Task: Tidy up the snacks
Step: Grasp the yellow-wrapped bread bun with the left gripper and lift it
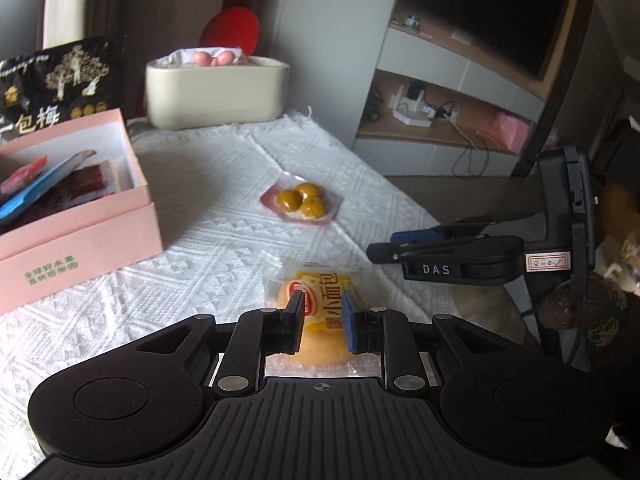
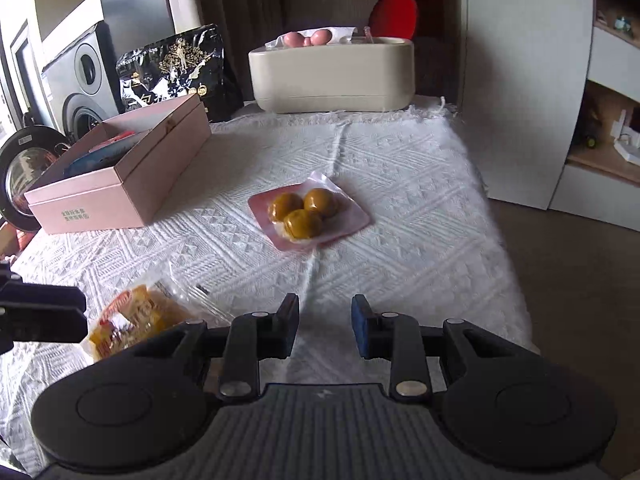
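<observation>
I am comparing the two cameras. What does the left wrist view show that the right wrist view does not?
Only the left wrist view shows the dark television screen and the left gripper straddling the yellow wrapped bread bun.

Only the right wrist view shows the grey washing machine and the open right gripper over the white woven tablecloth.

Both show the pink cardboard box, the pink pack of three golden balls and the cream oval container.
</observation>
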